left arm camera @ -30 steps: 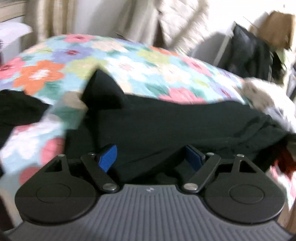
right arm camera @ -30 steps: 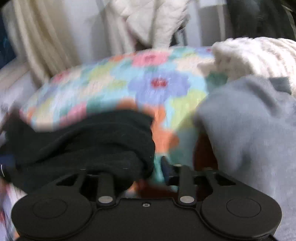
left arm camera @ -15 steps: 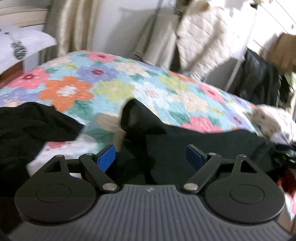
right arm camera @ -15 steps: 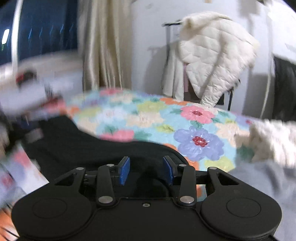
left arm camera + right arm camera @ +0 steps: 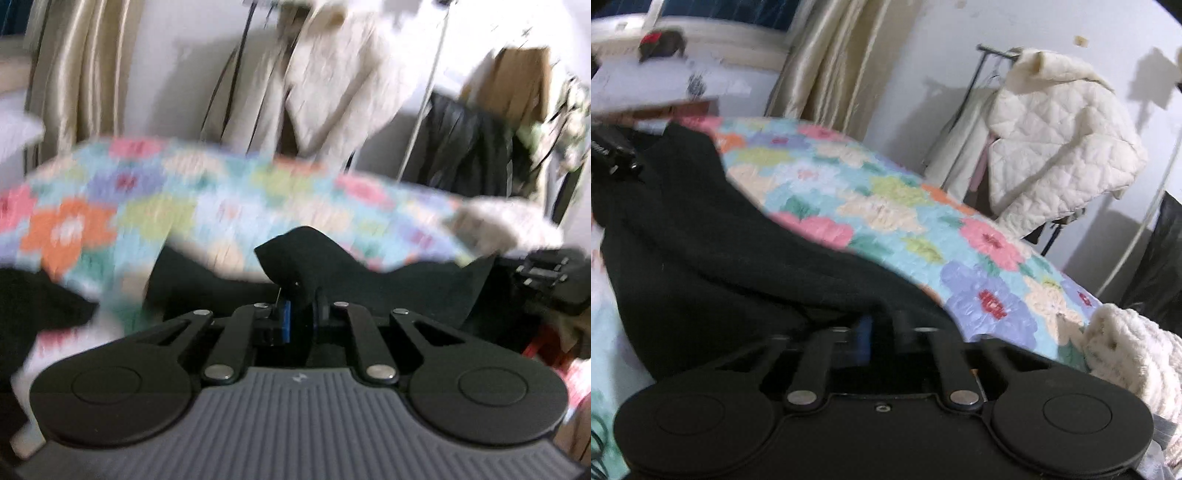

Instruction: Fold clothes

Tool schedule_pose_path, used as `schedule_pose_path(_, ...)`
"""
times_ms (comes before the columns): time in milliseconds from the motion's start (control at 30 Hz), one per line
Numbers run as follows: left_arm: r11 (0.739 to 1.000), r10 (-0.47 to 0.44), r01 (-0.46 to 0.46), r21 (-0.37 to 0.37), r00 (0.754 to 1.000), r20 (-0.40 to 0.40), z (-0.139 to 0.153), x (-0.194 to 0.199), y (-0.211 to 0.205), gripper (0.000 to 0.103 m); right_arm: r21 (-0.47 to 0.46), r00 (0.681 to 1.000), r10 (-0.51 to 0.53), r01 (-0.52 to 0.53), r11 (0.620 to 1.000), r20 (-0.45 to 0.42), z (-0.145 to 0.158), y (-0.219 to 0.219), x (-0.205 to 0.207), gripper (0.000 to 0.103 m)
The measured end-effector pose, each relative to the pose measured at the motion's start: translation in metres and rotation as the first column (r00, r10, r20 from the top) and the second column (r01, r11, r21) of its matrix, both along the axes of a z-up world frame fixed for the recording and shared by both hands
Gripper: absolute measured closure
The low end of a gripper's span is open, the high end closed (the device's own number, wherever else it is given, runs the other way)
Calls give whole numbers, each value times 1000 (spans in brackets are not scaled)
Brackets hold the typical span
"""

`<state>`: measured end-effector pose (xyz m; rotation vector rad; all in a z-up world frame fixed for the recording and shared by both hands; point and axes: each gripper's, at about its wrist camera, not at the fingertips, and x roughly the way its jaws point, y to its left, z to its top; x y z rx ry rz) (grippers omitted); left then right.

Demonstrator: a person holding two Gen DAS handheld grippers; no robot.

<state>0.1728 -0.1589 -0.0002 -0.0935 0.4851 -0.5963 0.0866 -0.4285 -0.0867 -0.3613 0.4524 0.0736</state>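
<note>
A: Where the floral bedspread [image 5: 897,206] fills most of both views, what lies on it?

B: A black garment [image 5: 713,251] stretches across the near part of the bed, from the far left in the right wrist view down to the near centre. In the left wrist view the same black garment [image 5: 406,284] runs left to right just ahead of the fingers.

A: And behind the bed?

B: A white quilted jacket [image 5: 1060,147] hangs on a rack at the far right, with cream curtains [image 5: 831,62] at the far left. A fluffy cream knit [image 5: 1134,350] sits on the bed's near right edge.

A: How does the left gripper [image 5: 301,314] stand?

B: Its jaws are drawn nearly together, pinching a raised fold of the black cloth between the blue pads.

A: The right gripper [image 5: 882,328]?

B: Also closed down tight on the garment's edge, the cloth bunched over its tips. It shows at the far right of the left wrist view too, blurred.
</note>
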Motion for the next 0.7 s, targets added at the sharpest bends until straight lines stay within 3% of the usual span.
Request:
schedule_pose_path(133,998,10,-7,-63,999,52,33,20,0,93,126,993,-64,51,991,102,28,-17,-13,98)
schedule_pose_path(233,993,43,-44,-110,999,-13,31,50,2,93,256,988,-78,41,966,133,42,-34,-27,98)
schedule_pose_path(267,993,64,-68,-94,997,-40,22,60,2,93,290,988,-73,31,957,133,43,-39,-29,98)
schedule_pose_path(333,993,116,-119,-25,989,-94,0,79,1,93,351,993,-31,-10,936,110,40,-48,-31,98)
schedule_pose_path(400,984,165,-155,88,979,-116,-27,88,-1,93,395,998,35,-52,917,51,31,-51,-26,98)
schedule_pose_path(467,956,211,-174,234,967,-141,-57,95,-5,91,395,995,97,-81,915,-20,21,-46,-18,98)
schedule_pose_path(533,941,232,-182,284,960,-155,-74,96,-3,89,376,983,161,-118,919,-86,11,-36,-10,98)
schedule_pose_path(600,929,254,-201,310,957,-141,-73,95,0,83,352,971,206,-152,923,-120,4,-27,-6,95)
schedule_pose_path(700,912,270,-224,343,958,-93,-51,84,6,76,327,963,250,-205,922,-101,5,-18,-9,90)
